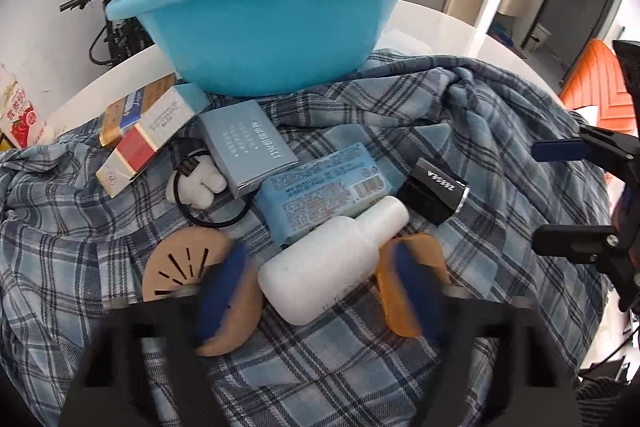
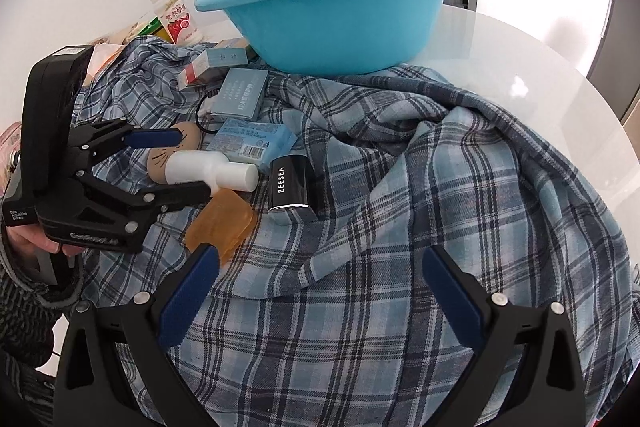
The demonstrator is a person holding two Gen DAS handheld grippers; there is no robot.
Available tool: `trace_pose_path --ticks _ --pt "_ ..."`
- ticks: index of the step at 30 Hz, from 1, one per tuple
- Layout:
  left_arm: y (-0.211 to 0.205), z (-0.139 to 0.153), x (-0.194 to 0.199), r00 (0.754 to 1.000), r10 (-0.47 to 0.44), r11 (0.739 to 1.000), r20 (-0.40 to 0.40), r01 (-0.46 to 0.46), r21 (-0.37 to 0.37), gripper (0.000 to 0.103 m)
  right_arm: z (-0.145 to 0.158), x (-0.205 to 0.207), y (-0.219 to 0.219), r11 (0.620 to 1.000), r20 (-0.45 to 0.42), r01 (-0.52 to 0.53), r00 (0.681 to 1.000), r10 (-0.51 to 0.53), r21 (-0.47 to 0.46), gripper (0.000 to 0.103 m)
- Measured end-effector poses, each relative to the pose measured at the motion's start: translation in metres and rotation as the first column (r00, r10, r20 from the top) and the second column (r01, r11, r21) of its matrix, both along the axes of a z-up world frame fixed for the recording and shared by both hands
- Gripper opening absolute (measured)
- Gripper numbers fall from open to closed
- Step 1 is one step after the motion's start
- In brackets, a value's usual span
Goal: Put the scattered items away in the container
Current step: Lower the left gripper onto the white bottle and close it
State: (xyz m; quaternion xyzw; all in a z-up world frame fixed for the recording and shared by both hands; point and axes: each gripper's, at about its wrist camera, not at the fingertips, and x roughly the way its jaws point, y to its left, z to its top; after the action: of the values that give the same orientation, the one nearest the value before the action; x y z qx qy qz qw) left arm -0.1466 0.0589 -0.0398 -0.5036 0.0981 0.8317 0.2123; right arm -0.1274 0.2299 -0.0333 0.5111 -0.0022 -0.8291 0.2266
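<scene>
Straddling white bottle [image 1: 334, 259] – left gripper [image 1: 320, 291] jaws apart; right gripper [image 2: 320, 291] idle.

Both wrist cams close, angled down; share basin [image 1: 272, 27].

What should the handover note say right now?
Left gripper: fingers either side of the white bottle; grip unconfirmed.
Right gripper: open, empty, over the plaid cloth.
Blue basin: at the back, one small item showing over its rim.
Still loose on the cloth: bottle, black ZEESEA box, blue packet, grey box, orange soap, tan discs, plush hair tie, cartons.
Nearly everything remains.
</scene>
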Motion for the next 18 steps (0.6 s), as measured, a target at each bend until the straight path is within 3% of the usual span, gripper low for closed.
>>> trace_pose_path --ticks 7,18 --pt "0.002 0.005 0.023 0.996 -0.092 0.993 -0.019 0.09 -0.078 0.048 -0.002 0.001 0.007 1.0 0.008 0.017 1.0 -0.017 -0.022 0.101" --pt "-0.034 0.008 0.055 0.999 -0.034 0.998 0.035 0.036 -0.06 0.047 -0.003 0.005 0.005 0.998 0.021 0.007 1.0 -0.006 -0.06 0.101"
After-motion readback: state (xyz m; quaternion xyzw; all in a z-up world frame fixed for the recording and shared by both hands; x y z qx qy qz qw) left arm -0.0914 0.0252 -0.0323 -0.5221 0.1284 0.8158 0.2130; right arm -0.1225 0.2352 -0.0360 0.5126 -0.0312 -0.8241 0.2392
